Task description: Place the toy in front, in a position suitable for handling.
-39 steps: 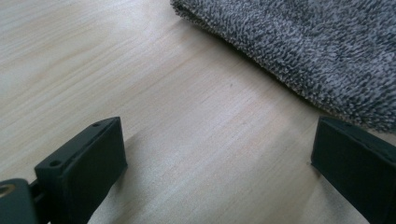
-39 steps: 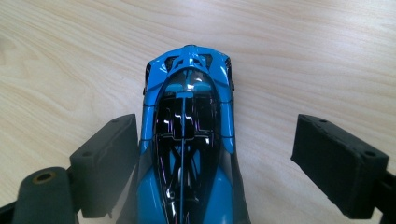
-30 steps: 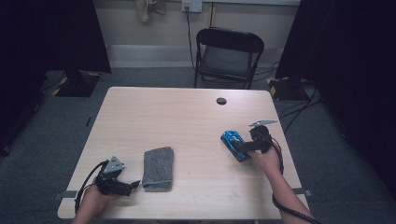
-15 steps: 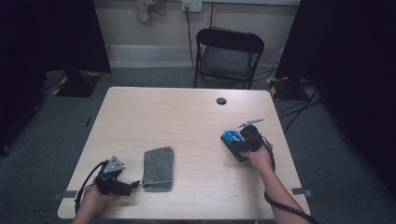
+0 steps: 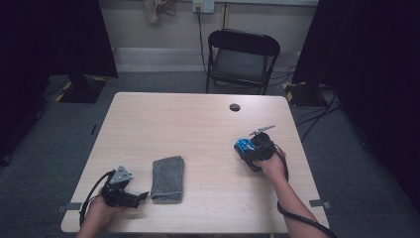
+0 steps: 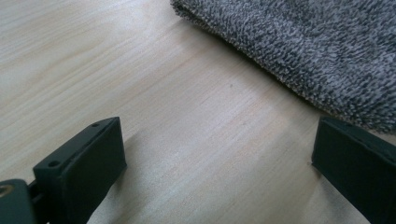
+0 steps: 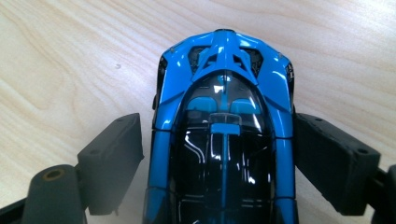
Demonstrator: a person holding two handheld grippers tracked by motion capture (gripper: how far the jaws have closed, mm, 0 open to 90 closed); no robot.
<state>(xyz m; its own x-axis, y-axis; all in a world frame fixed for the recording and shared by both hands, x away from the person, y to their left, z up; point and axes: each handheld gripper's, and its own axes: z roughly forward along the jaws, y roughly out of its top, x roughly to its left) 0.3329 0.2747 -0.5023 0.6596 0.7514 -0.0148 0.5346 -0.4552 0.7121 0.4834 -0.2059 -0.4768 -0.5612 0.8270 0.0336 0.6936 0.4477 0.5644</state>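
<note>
Blue and black, a glossy plastic toy sports car [image 7: 224, 135] is sitting on the pale wood-grain tabletop [image 5: 198, 124] near its right edge, about midway between the near and far edges, and the right gripper [image 5: 255, 151] is straddling it. In the right gripper view the two black jaws are flanking the car's sides: the right jaw is lying against the bodywork or nearly so, while a thin gap is showing at the left jaw, so the jaws are standing spread around the car rather than clamping it. Judging from that, the step in hand is the grasp of the car, with the jaws lined up but the squeeze not yet made. The next move is calling for an even closing on both flanks, low enough that the smooth, curved shell is not slipping out, before any lift. Farther out, a folded grey terry cloth [image 5: 167, 178] is lying near the near edge, left of the middle. The left gripper [image 5: 136, 197] is resting just beside the cloth's left side, close to the near left corner, its jaws standing wide apart over bare wood with nothing between them. A small dark round hole [image 5: 235, 107] is sitting near the far edge.
</note>
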